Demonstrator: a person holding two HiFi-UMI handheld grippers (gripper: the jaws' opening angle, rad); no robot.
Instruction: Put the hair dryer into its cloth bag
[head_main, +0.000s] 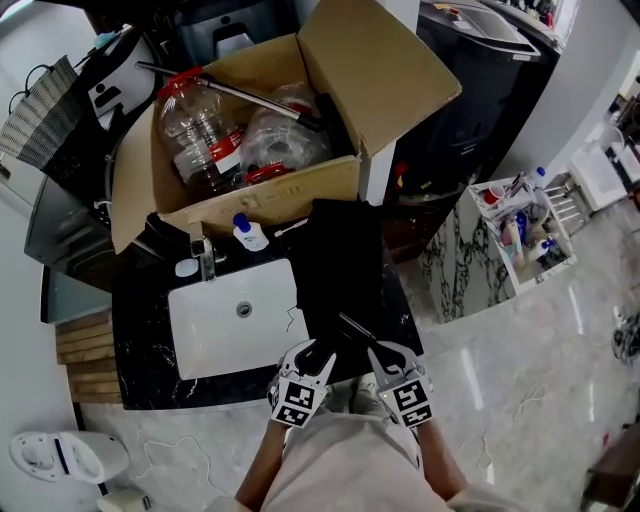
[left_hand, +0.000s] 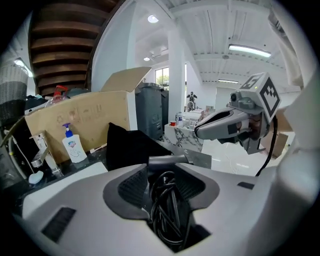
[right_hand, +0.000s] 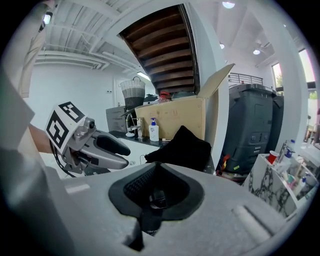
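Obs.: the black cloth bag (head_main: 340, 255) lay on the dark worktop (head_main: 145, 340), just right of the white sink (head_main: 215, 335). Its long axis ran from the near edge away toward the cardboard box (head_main: 270, 195).

We held both tools at the near edge, with the bag straight ahead of them. The left hand-held gripper (head_main: 316, 357) had its jaws spread. A bundle of black cord (left_hand: 165, 200) sat between the pads, and we saw no pad pressing on it.

Just ahead of those jaws a dark grey bar (left_hand: 167, 160) pointed toward the bag. We judged it to be the hair dryer's handle end. We could not make out the dryer's body, or whether it was already inside. The left hand was nearer to it.

The right hand-held gripper (head_main: 392, 357) appeared drawn together on a thin black strip (right_hand: 145, 222), which we could not identify.

Writing: the pump bottle (left_hand: 73, 146) carried a blue label, too small to read. Nothing else was legible.
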